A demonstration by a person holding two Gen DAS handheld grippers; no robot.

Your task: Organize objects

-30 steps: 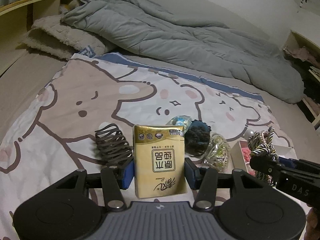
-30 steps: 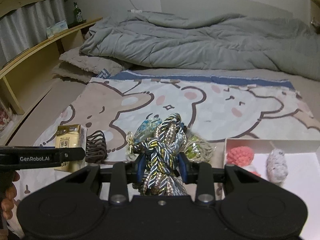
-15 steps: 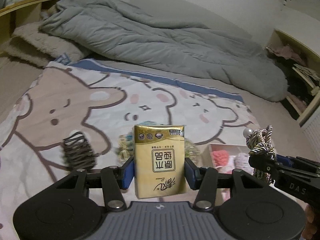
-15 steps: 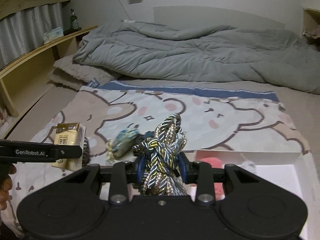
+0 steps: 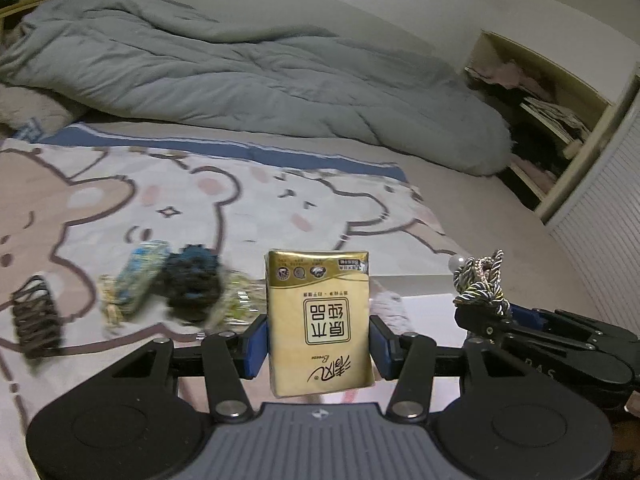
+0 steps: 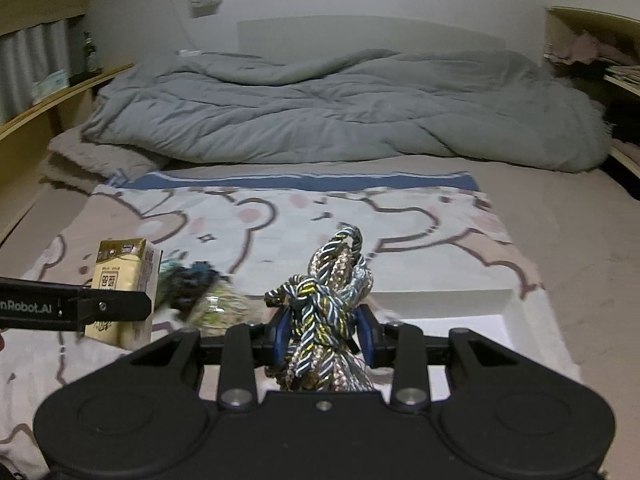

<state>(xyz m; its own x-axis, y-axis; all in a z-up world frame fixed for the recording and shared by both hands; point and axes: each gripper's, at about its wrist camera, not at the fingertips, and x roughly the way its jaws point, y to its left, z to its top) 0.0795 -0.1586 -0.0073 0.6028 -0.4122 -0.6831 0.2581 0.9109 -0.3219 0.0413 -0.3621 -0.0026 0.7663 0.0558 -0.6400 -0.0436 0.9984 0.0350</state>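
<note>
My left gripper is shut on a gold tissue pack and holds it upright above the bed; the pack also shows in the right wrist view. My right gripper is shut on a knotted bundle of braided cord, which also shows in the left wrist view. A white box lies on the blanket just beyond the right gripper. A dark pompom, a blue-green wrapped item, a brown hair coil and a greenish bundle lie on the blanket.
The bear-print blanket covers the near part of the bed. A rumpled grey duvet lies across the far end. Wooden shelves stand at the right, and a wooden ledge runs along the left.
Both grippers have moved to the right with their loads. The loose items now lie further left in both views, and the white box sits in front of both grippers.
</note>
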